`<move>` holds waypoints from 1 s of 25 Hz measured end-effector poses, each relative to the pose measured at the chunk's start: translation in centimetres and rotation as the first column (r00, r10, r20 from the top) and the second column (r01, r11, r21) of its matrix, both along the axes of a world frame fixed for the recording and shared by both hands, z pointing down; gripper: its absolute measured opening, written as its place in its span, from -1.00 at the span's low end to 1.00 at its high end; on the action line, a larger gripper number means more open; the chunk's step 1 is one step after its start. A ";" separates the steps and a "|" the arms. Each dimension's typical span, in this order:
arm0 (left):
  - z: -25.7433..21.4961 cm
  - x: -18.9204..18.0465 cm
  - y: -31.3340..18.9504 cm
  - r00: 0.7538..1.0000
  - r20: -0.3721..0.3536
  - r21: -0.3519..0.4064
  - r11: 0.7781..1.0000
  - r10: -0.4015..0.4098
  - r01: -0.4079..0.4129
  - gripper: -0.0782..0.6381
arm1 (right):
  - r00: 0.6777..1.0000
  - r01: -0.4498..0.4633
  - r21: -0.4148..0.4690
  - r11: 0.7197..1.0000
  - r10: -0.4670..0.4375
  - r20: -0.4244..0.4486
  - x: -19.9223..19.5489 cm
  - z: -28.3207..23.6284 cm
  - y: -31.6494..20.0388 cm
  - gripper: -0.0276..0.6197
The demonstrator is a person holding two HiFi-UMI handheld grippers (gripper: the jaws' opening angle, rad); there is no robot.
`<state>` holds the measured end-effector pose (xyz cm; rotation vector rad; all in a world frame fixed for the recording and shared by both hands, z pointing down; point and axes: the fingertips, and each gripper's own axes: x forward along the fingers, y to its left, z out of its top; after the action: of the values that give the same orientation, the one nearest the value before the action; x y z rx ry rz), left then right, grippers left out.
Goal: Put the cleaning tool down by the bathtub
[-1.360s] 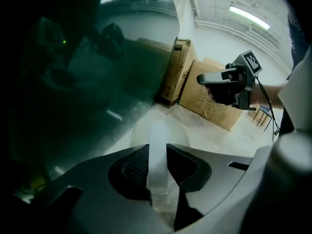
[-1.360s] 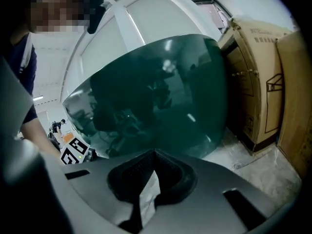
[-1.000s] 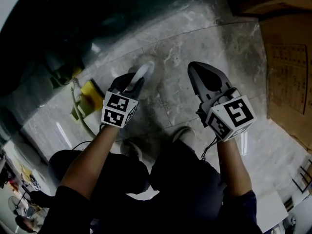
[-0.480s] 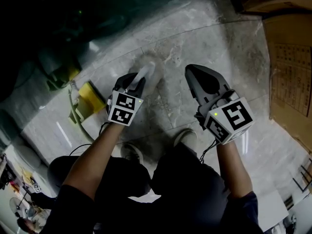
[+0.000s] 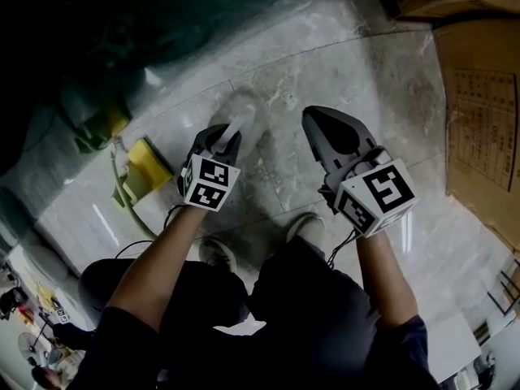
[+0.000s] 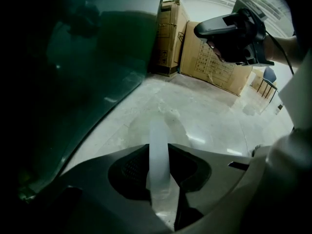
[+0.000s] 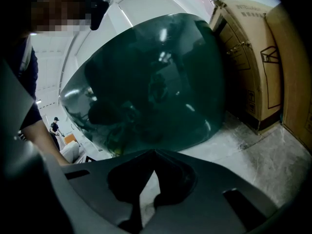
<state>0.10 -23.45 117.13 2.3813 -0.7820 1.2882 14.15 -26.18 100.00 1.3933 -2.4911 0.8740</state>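
Pinching the pale handle of the cleaning tool [image 6: 158, 140] in the left hand-held gripper [image 5: 226, 136], angled down at the floor [image 5: 341, 63] near the dark green bathtub [image 6: 73, 82]. Probably mid set-down; touching the floor or not, cannot tell. Next: rest it flat, then spread the jaws. Right hand-held gripper [image 5: 327, 127] pressed together, empty. Print on the cardboard boxes [image 5: 479, 112] too small to read.

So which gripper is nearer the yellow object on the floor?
Left. In the head view the left gripper is right of the yellow object; the right gripper is farther right.
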 end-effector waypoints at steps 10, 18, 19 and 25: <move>-1.0 0.1 -0.2 1.000 -0.007 0.002 1.000 0.014 -0.014 -0.39 | 1.000 -0.004 -0.010 1.000 0.004 -0.010 0.3 0.2 -0.1 -0.90; -1.9 0.4 -0.2 1.000 -0.020 -0.007 1.000 0.010 -0.010 -0.34 | 1.000 -0.004 -0.012 1.000 0.004 -0.007 0.5 -0.1 -0.3 -0.90; -2.0 0.5 -0.2 1.000 -0.023 -0.006 1.000 0.011 -0.011 -0.33 | 1.000 -0.005 -0.014 1.000 0.005 -0.008 0.5 -0.2 -0.3 -0.90; -4.5 0.5 -0.2 0.999 -0.039 -0.001 1.000 0.006 -0.006 -0.31 | 1.000 0.001 -0.024 1.000 -0.002 -0.026 0.9 -1.8 -0.2 -0.90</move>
<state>0.61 -23.67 112.61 2.4021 -0.7627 1.2410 15.04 -26.39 98.15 1.3862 -2.4540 0.8764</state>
